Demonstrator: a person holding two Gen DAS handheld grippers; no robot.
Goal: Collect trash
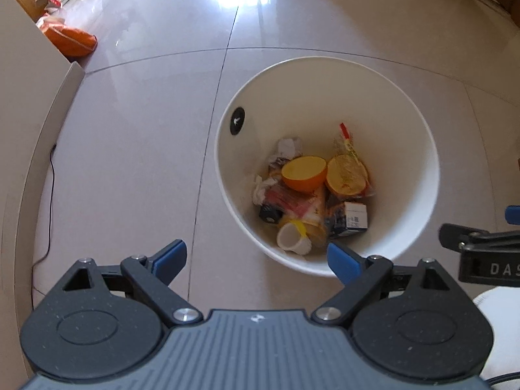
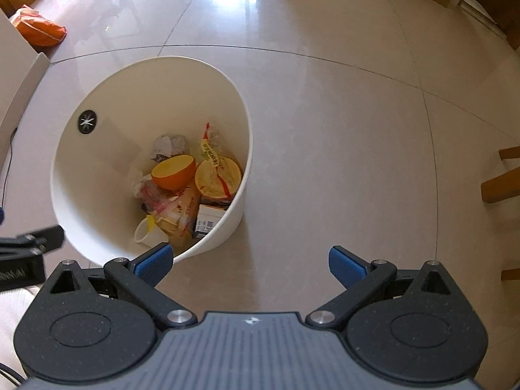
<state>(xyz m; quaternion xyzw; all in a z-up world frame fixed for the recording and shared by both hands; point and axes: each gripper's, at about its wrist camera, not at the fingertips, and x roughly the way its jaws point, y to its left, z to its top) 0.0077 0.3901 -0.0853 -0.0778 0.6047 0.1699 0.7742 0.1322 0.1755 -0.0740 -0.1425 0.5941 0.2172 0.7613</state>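
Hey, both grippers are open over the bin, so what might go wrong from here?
1. The left gripper hangs right at the rim of the bin; a careless move might knock the bin over on the glossy floor.
2. A black cable runs along the floor beside the bin and could snag or trip the person.
3. The orange bag on the floor may be missed if it is trash.

Near rim of round white plastic bin (image 1: 325, 65) hidden behind left gripper (image 1: 256, 260) blue pad. Trash at bin bottom blurred, labels unreadable. Black right gripper body (image 1: 487, 260) cut by frame edge, lettering partial. Wooden chair legs (image 2: 502, 178) cropped at right edge.
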